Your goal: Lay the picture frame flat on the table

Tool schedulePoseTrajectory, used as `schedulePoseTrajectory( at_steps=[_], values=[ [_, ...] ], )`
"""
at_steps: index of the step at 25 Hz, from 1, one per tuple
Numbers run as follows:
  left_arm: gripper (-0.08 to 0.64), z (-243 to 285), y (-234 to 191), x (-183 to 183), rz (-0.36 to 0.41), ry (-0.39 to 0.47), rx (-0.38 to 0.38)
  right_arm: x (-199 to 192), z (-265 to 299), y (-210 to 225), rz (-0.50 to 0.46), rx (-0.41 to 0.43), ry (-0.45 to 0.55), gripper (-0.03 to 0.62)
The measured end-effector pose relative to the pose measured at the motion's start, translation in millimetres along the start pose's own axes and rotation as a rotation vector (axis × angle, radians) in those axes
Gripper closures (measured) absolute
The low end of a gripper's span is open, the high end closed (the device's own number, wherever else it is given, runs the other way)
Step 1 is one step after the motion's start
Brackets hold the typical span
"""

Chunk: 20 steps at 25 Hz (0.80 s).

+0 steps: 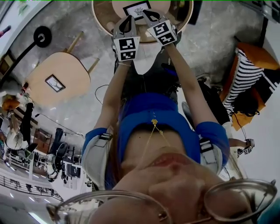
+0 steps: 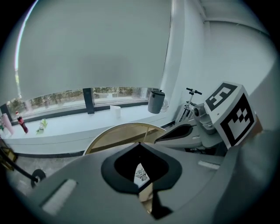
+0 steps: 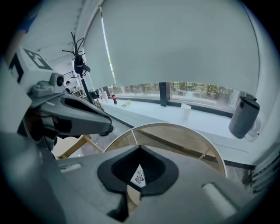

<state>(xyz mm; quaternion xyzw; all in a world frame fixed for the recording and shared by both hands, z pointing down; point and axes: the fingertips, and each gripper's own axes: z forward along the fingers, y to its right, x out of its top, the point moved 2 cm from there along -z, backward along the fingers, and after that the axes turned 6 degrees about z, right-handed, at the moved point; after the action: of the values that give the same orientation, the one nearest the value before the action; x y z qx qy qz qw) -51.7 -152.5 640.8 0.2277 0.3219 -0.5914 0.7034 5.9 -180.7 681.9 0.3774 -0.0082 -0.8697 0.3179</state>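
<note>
A: Picture frame point(image 1: 136, 9) sits mid-way on the round tabletop point(image 1: 99, 22). Propped or flat, can't tell.
B: Tools?
A: Left hand-held gripper point(image 1: 127, 21) and right hand-held gripper point(image 1: 149, 14) are both pinched closed, empty, over the near rim.
B: Best approach?
A: Probably open one, take the top edge, tip it down slowly.
B: Room?
A: Wood either side looks free, but the rim is near.

Soft daylight, fisheye warping, dark corners, blurred foreground
</note>
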Motion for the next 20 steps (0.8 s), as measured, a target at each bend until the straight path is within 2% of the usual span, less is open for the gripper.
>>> schedulePoseTrajectory(
  at_steps=[6,11,20],
  values=[
    [0.563,-35.7,15.3,42.1,0.013,0.063,-0.010,52.5,-59.6,-14.6,0.026,-0.020,0.129,0.591],
    [0.563,-67.6,36.3,82.5,0.063,0.140,0.003,87.3,-116.8,-20.7,-0.017,-0.057,0.248,0.591],
    [0.563,-100.6,44.3,138.8,0.108,0.254,-0.003,139.6,-172.3,-33.9,-0.018,-0.066,0.395,0.592]
  ],
)
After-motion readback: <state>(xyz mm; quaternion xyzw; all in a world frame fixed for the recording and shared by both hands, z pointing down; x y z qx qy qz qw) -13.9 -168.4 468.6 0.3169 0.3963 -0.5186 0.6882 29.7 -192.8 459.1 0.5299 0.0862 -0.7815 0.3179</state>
